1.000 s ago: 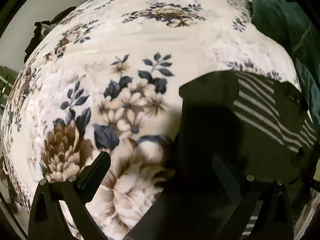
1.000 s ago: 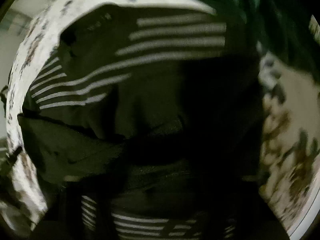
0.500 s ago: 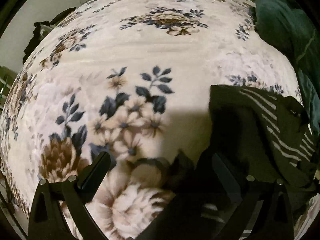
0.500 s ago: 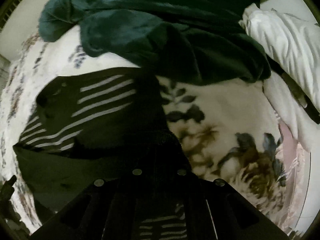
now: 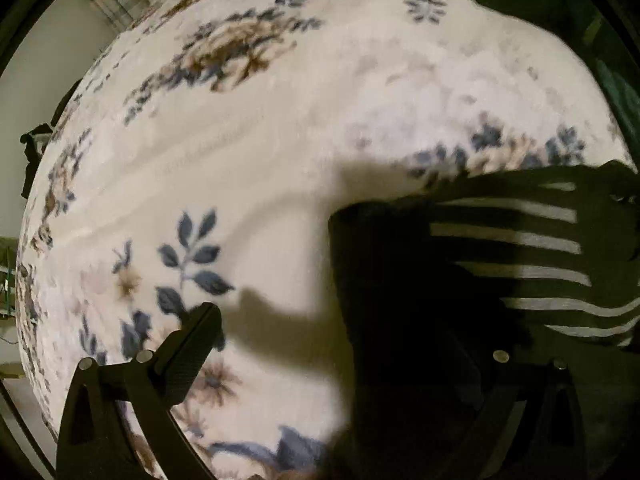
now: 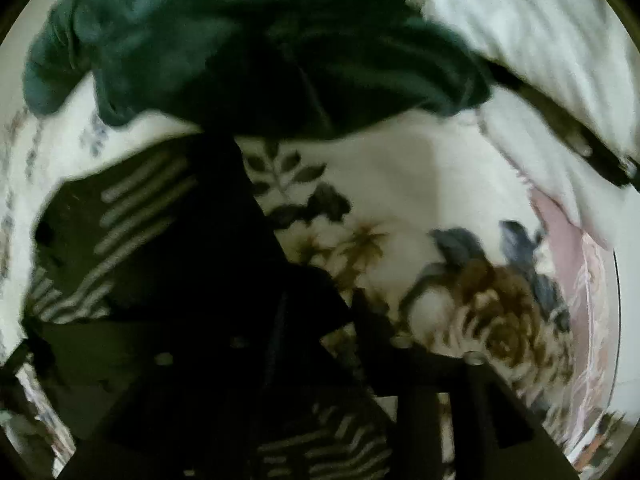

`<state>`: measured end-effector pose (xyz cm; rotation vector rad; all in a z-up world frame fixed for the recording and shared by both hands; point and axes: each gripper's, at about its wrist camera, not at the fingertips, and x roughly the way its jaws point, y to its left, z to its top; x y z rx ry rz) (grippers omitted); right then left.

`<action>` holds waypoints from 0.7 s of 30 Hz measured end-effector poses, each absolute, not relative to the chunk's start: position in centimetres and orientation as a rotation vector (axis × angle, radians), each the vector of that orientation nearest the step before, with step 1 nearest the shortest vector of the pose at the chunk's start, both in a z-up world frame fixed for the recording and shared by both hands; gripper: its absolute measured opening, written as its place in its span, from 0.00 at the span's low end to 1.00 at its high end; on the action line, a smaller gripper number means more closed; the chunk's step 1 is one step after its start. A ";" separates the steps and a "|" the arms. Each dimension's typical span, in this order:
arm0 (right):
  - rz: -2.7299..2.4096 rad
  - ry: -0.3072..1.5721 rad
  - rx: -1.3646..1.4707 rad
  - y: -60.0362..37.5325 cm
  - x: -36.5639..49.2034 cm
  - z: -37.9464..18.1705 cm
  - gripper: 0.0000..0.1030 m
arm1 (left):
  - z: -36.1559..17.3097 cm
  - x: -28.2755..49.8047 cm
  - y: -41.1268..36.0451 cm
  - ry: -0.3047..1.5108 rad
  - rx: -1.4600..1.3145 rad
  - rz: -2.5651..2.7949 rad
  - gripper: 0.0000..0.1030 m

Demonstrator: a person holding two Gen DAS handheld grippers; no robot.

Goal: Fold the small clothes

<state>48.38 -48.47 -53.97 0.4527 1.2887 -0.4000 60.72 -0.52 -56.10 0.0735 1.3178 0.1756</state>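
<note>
Striped garment (image 5: 500,264) lies partly folded on bed blanket (image 5: 248,152); left hand-held gripper (image 5: 332,336) spread wide, empty; right hand-held gripper (image 6: 316,332) grip unclear, blurred; more folds seemingly remain.

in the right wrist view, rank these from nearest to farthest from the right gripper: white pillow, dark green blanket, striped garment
1. striped garment: at the right gripper itself, spreading to the left.
2. dark green blanket: heaped beyond the garment, across the top of the view.
3. white pillow: upper right, behind the blanket's edge, past the floral bedcover.
</note>
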 end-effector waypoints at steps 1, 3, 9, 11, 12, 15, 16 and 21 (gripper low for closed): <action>-0.333 1.282 0.467 -47.3 48.1 -53.4 0.38 | -55.3 60.3 -0.6 1.305 0.071 0.170 1.00; -0.192 1.321 0.465 -44.6 48.4 -53.3 0.38 | -53.8 59.0 -1.0 1.278 0.083 0.159 1.00; -0.022 1.555 0.274 -36.7 53.3 -59.7 0.38 | -55.5 58.8 -4.7 1.325 0.218 0.098 1.00; -0.087 1.496 0.275 -37.2 55.7 -60.1 0.38 | -56.6 60.1 -5.2 1.344 0.223 0.093 1.00; -0.127 1.440 0.309 -38.0 56.7 -59.7 0.38 | -57.1 61.1 -5.2 1.354 0.220 0.083 1.00; -0.228 1.303 0.406 -40.8 58.4 -58.0 0.38 | -57.4 63.6 -5.8 1.334 0.287 0.076 1.00; -0.248 1.284 0.421 -41.6 58.8 -57.7 0.38 | -57.3 64.2 -5.9 1.327 0.294 0.073 1.00; -0.231 1.298 0.470 -43.2 57.5 -56.5 0.38 | -54.3 64.5 -4.5 1.295 0.212 0.086 1.00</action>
